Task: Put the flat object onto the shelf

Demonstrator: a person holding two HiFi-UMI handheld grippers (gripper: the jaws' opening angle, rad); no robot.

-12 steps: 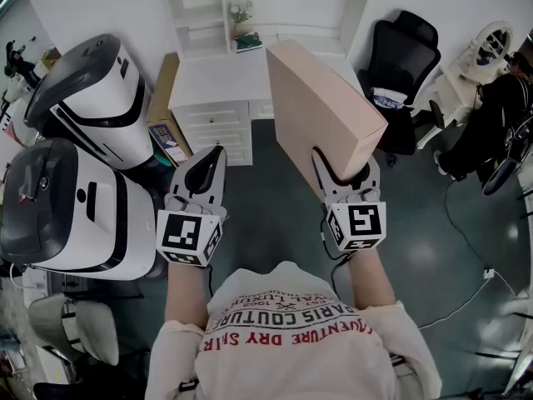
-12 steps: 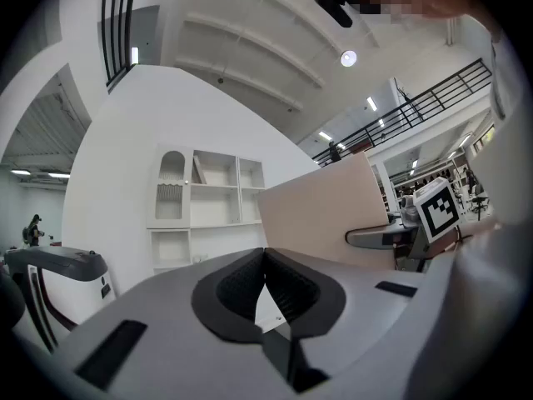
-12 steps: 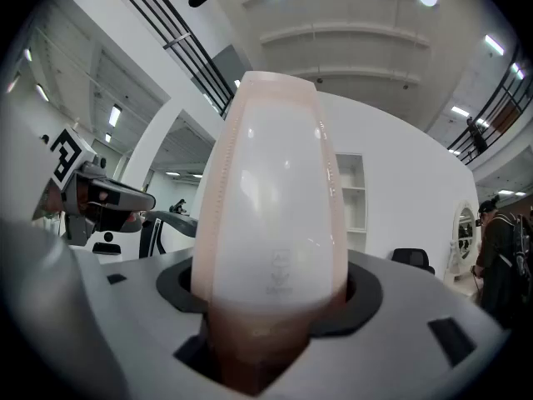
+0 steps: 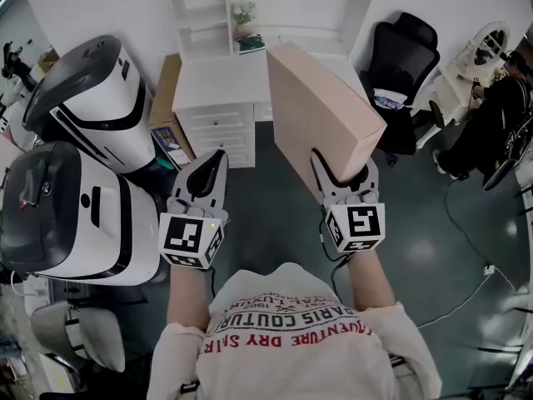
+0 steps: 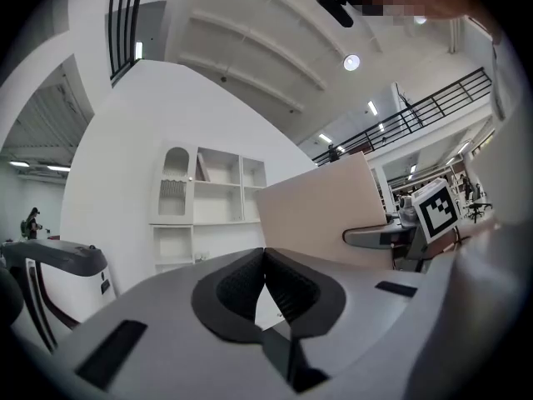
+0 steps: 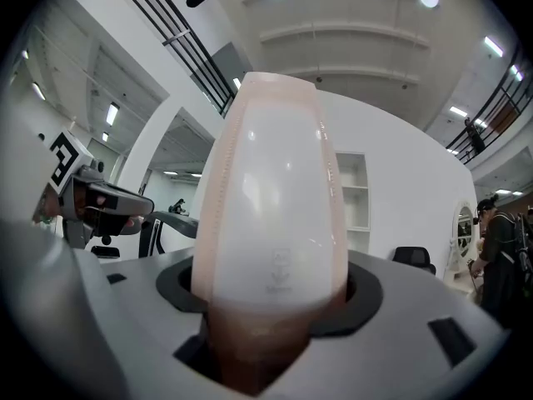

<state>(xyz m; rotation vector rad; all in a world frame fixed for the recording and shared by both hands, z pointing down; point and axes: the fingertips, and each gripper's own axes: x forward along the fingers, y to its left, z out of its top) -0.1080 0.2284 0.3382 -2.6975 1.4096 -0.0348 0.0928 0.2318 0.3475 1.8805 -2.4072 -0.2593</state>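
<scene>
A flat tan cardboard box (image 4: 321, 111) is held up on edge, tilted away from me, with my right gripper (image 4: 343, 176) shut on its near end. In the right gripper view the box's narrow pale edge (image 6: 271, 198) rises straight out from between the jaws. My left gripper (image 4: 204, 173) hovers to the left of the box, apart from it, jaws closed with nothing between them. The white shelf unit (image 4: 216, 15) stands against the far wall above a white drawer cabinet (image 4: 212, 98). In the left gripper view the shelf (image 5: 208, 202) shows behind the box (image 5: 321, 215).
Two large white-and-black machines (image 4: 79, 165) stand at the left. A black office chair (image 4: 404, 65) stands right of the cabinet. A small plant (image 4: 241, 15) and a book sit in the shelf. A person (image 4: 500, 115) sits at the far right. Cables cross the dark floor (image 4: 466, 248).
The view has shifted slightly; both grippers and the box hold nearly the same pose, the left gripper a touch higher.
</scene>
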